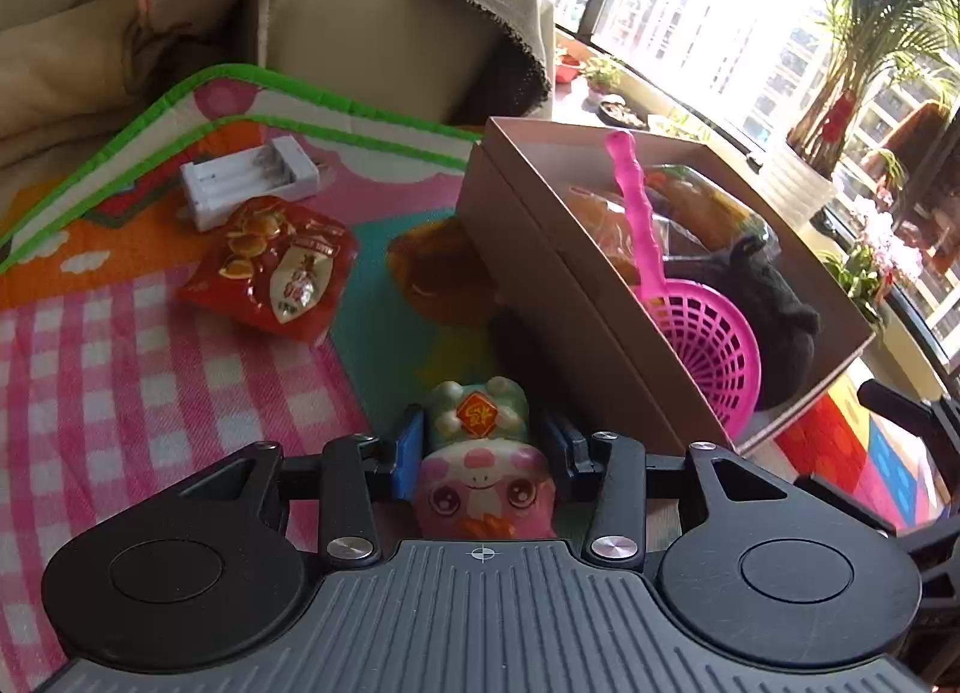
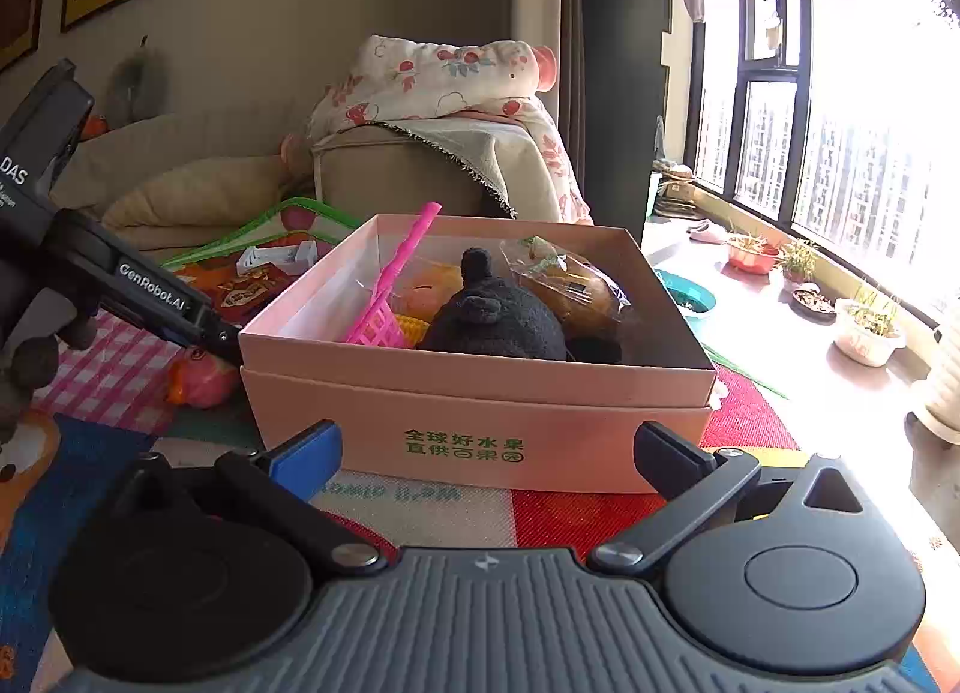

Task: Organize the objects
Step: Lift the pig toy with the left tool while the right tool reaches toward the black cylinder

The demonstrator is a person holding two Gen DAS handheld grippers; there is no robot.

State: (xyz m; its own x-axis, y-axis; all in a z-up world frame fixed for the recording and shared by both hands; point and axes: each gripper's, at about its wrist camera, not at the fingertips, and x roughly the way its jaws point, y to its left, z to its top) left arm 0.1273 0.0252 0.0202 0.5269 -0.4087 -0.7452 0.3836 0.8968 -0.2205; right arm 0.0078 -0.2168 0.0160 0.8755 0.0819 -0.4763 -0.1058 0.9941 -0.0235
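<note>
A small pink-faced toy figure with a green hat [image 1: 480, 453] lies on the play mat, between the fingers of my left gripper [image 1: 486, 447]. The jaws have been widening and the pads stand close to its sides without clearly pressing. The right wrist view shows the same toy [image 2: 201, 375] on the mat, left of the box. The pink cardboard box [image 1: 600, 303] [image 2: 480, 393] holds a pink strainer [image 1: 702, 345], a black plush [image 2: 498, 315] and a wrapped bread [image 2: 576, 285]. My right gripper [image 2: 486, 453] stands wide open before the box's front wall, with nothing in it.
A red snack packet [image 1: 276, 267] and a white battery charger [image 1: 246, 180] lie on the mat behind the toy. A folded green-edged mat [image 1: 240, 93] and a beige sofa [image 1: 372, 27] stand beyond. Plant pots [image 2: 870, 333] line the window sill on the right.
</note>
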